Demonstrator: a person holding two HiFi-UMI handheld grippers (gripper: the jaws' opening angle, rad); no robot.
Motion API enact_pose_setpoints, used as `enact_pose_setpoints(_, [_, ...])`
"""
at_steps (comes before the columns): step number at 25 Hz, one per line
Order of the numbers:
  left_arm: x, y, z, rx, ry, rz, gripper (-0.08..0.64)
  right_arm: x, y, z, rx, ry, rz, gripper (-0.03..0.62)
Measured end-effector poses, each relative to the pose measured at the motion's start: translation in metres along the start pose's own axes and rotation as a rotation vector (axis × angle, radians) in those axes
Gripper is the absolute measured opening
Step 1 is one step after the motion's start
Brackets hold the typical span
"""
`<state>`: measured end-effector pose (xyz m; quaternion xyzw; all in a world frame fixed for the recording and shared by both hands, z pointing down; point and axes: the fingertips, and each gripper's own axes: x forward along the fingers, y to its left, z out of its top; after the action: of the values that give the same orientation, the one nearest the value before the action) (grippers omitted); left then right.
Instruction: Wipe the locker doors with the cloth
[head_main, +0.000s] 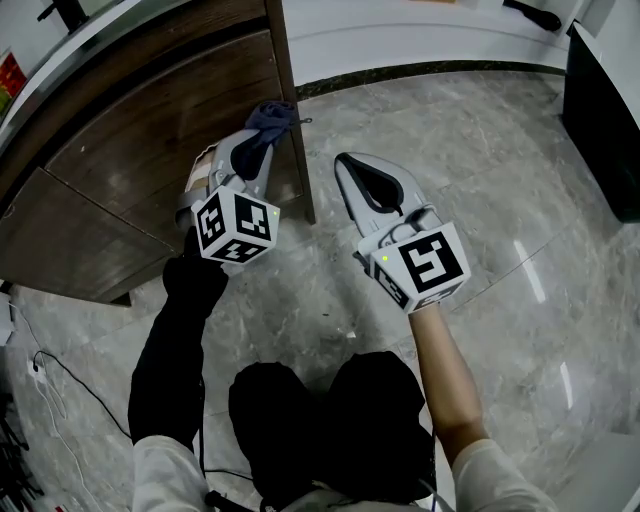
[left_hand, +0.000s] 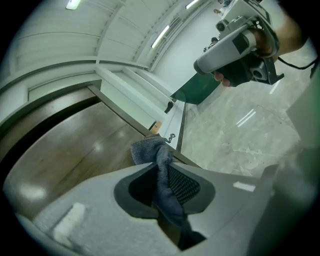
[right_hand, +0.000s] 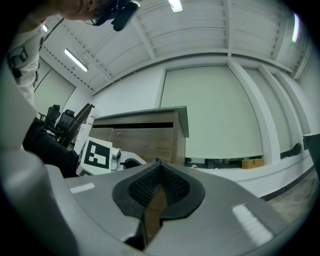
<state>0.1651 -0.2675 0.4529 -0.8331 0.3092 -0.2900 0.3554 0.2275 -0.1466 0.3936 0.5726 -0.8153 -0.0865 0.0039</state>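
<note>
I have the locker (head_main: 140, 160) ahead on my left, with the cloth (head_main: 272, 120) at its right edge, between the left gripper's (head_main: 258, 150) fingers. My right gripper (head_main: 350, 170) sits just right of that edge, above the floor (head_main: 480, 150)

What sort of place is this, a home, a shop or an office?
Probably an office or lobby, not a home: a polished grey stone floor, a brown wooden locker cabinet against white panelled walls, and office chairs under ceiling strip lights.
</note>
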Motion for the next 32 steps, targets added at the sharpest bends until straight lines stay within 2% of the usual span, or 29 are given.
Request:
enact_pose_setpoints(11, [0.015, -0.051, -0.039, -0.107, 0.007, -0.039, 0.067, -0.001, 0.001, -0.027, 0.003, 0.053, 0.001, 0.005])
enact_pose_setpoints(25, [0.039, -0.122, -0.087, -0.162, 0.043, -0.151, 0.067, -0.001, -0.005, -0.066, 0.036, 0.116, -0.028, 0.006])
enact_pose_setpoints(32, [0.044, -0.149, -0.11, -0.189, 0.094, -0.202, 0.067, -0.008, -0.009, -0.078, 0.046, 0.146, -0.045, 0.005])
